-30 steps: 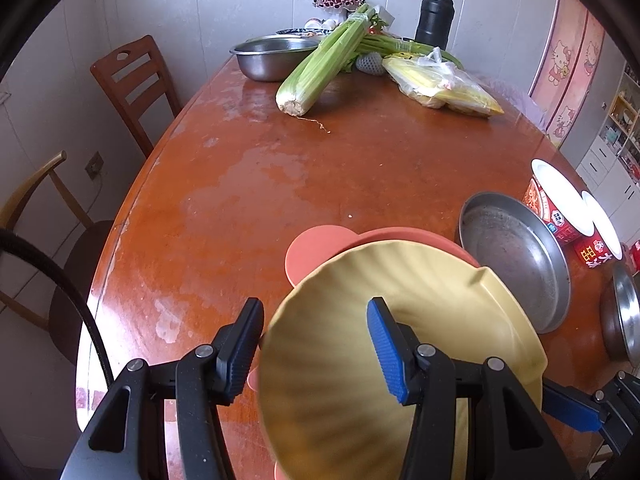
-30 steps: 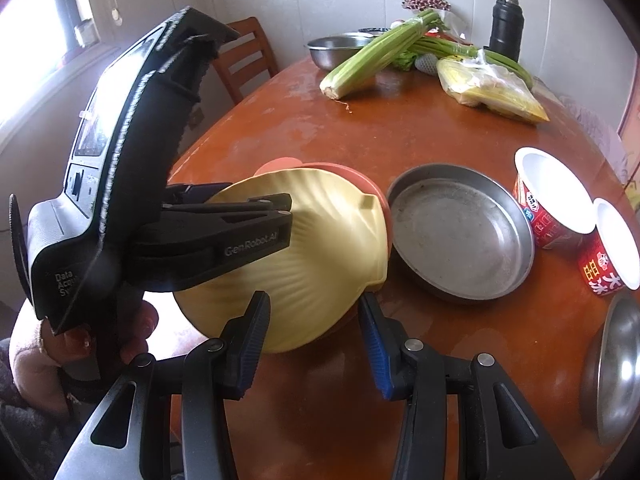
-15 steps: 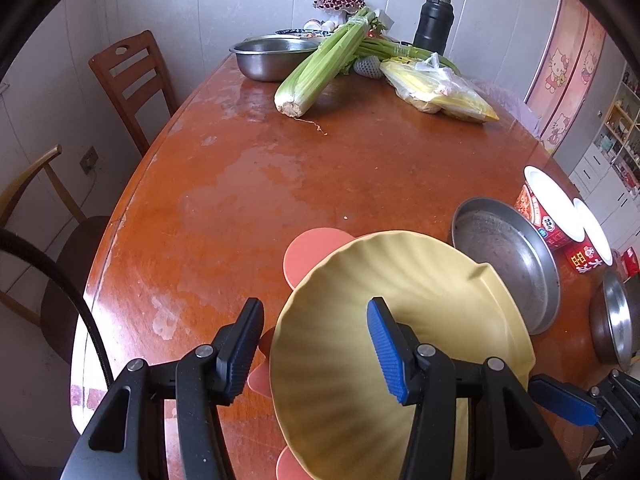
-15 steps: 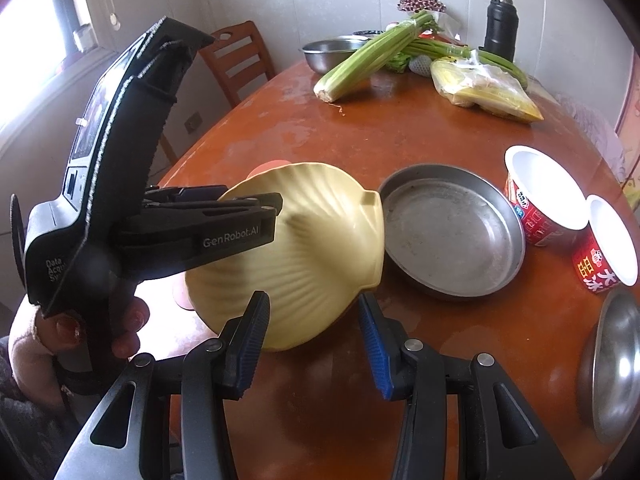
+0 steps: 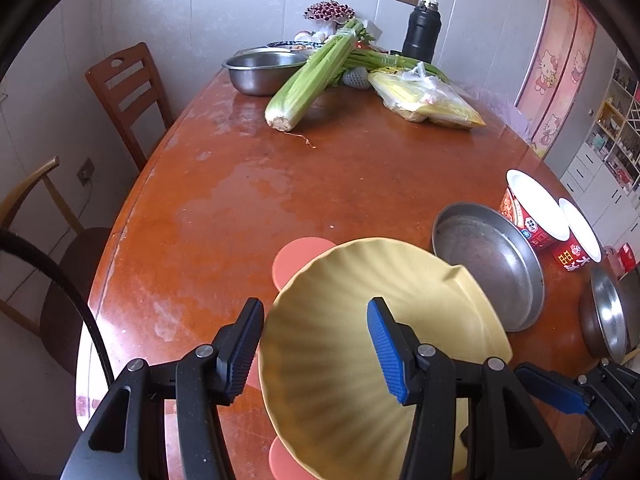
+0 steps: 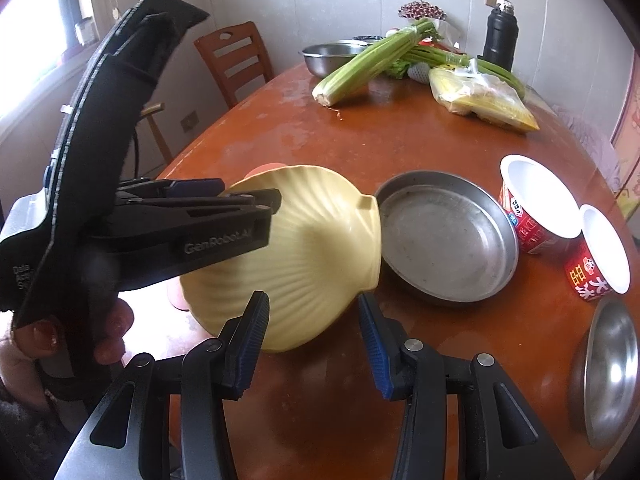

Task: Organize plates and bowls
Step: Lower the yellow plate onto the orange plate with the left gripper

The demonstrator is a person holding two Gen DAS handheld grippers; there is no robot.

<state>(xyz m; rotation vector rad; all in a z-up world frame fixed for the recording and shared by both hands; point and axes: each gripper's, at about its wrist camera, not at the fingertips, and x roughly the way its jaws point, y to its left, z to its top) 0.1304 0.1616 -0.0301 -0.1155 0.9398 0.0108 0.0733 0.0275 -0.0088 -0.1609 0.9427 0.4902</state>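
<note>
Left wrist view: the left gripper (image 5: pixel 316 352) straddles the rim of the yellow shell-shaped plate (image 5: pixel 360 320). One finger is outside the rim and the blue-padded one is over the hollow. The fingers stand well apart, so I cannot tell whether they truly clamp the plate or only prop it. The plate is tilted, its far lip just beside the steel pan (image 5: pixel 488 264) on the pan's left. It sits over a pink plate (image 5: pixel 296 256), also left of the pan, of which only the lobes show. From the right wrist, the right gripper (image 6: pixel 316 336) hangs with its jaws spread and empty, on the near side of the yellow plate and to the pan's near left. Two noodle cups (image 5: pixel 532 216) stand just right of the pan, and a small steel bowl (image 6: pixel 604 368) lies to the pan's near right. The step in hand looks like stacking the yellow plate with another dish, either settling it on the pink plate or carrying it to the pan. The next move probably calls for levelling the plate and lowering it squarely, so the ribbed rim does not slide off.
</note>
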